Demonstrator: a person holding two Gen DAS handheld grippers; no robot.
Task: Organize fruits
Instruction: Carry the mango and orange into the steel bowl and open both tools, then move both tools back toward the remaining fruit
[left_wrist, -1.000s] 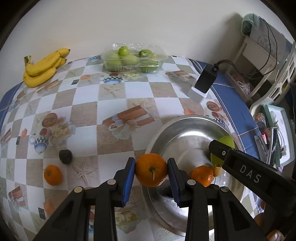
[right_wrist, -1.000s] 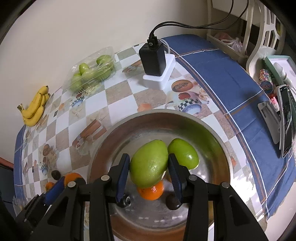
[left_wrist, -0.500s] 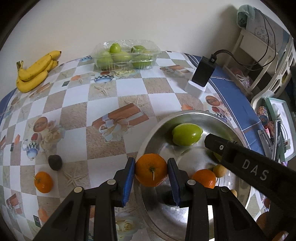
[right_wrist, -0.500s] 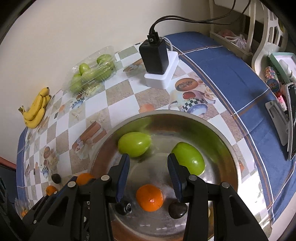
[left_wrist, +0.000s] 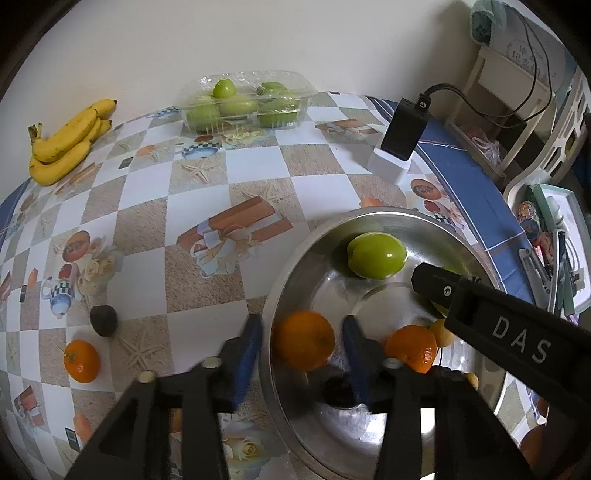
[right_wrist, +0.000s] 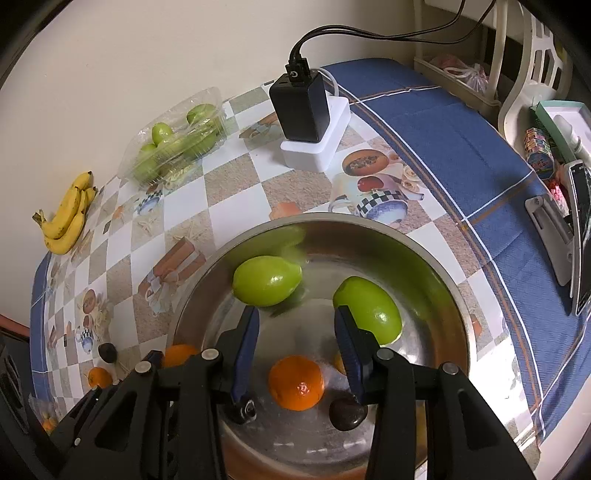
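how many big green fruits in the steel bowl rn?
2. One glossy green fruit lies far-left in the round steel bowl; the other green fruit lies on its right, partly behind a right gripper finger. None seems hidden.

Both grippers are the same chunky matte black plastic build. The left gripper (left_wrist: 303, 345) has blue pads lining the inside of its fingers (left_wrist: 246, 354) and pale round rivets at the finger joints, lower middle of the frame. The right gripper (right_wrist: 295, 341) looks identical: blue pads, silvery rivets. One of its arms has "DAS" in white letters, at the right edge.
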